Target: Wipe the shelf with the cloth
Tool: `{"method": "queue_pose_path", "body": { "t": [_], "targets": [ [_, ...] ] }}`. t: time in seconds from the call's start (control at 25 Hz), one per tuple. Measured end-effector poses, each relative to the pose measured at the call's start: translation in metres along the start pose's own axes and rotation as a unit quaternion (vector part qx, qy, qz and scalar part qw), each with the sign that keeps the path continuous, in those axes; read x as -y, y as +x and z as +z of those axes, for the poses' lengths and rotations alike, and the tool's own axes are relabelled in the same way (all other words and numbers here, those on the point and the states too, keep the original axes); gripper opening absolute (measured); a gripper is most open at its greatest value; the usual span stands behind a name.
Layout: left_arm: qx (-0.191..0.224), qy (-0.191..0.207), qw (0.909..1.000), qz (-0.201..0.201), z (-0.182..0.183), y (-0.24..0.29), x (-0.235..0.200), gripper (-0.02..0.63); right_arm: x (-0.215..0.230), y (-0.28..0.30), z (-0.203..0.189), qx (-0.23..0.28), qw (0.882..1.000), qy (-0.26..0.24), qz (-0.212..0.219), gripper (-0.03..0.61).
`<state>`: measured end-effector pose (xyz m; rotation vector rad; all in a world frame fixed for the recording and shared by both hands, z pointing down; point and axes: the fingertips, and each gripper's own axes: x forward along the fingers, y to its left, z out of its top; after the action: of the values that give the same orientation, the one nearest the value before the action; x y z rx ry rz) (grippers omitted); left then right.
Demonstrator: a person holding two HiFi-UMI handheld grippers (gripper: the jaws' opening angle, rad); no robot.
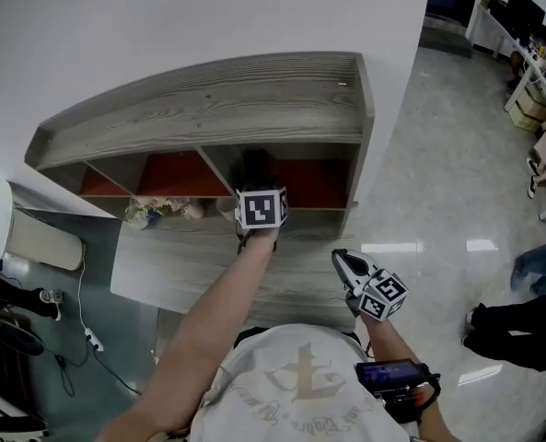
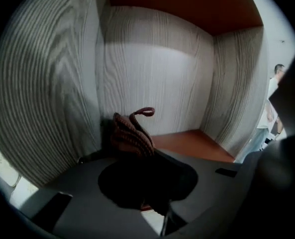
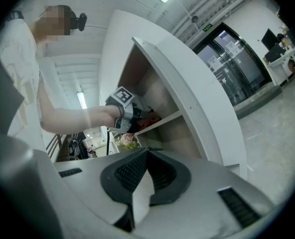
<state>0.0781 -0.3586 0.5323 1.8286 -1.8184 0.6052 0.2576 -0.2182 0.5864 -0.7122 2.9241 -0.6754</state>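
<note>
The shelf [image 1: 217,99] is a grey wood-grain unit with red-backed compartments. My left gripper [image 1: 256,171] reaches into the right-hand compartment and is shut on a brown ribbed cloth. In the left gripper view the cloth [image 2: 130,133], with a small loop on top, bunches out of the left gripper [image 2: 137,151] against the compartment's left wall, near the back corner above the red floor [image 2: 192,143]. My right gripper [image 1: 346,263] hangs low in front of the shelf, shut and empty. The right gripper [image 3: 145,156] view shows the left gripper [image 3: 137,116] inside the compartment with the cloth [image 3: 152,118].
A bunch of flowers [image 1: 153,212] lies at the left on the lower grey board [image 1: 180,274]. A white appliance [image 1: 33,238] and cables stand to the left. People [image 1: 521,320] are on the glossy floor to the right.
</note>
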Motion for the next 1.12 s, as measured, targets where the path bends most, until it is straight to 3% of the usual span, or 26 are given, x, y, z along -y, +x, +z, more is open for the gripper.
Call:
{"method": "queue_pose_path", "body": {
  "t": [0.4,0.6,0.8,1.12],
  "targets": [
    [0.010,-0.039,0.9989,0.025,-0.017,-0.022,-0.008,0.066,-0.006,0.001,-0.006,-0.008,1.000,0.000,0.011,0.005],
    [0.019,-0.058,0.9981,0.010,-0.030,-0.042,-0.006,0.066,-0.011,0.004,-0.008,-0.008,1.000,0.002,0.021,0.005],
    [0.028,-0.049,0.9984,0.007,-0.056,-0.064,-0.010,0.066,-0.019,0.003,-0.012,-0.012,1.000,0.006,0.025,0.005],
    [0.070,-0.044,0.9959,-0.037,-0.099,-0.109,-0.023,0.066,-0.037,0.008,-0.014,-0.018,0.999,0.010,0.041,0.005]
  ]
}}
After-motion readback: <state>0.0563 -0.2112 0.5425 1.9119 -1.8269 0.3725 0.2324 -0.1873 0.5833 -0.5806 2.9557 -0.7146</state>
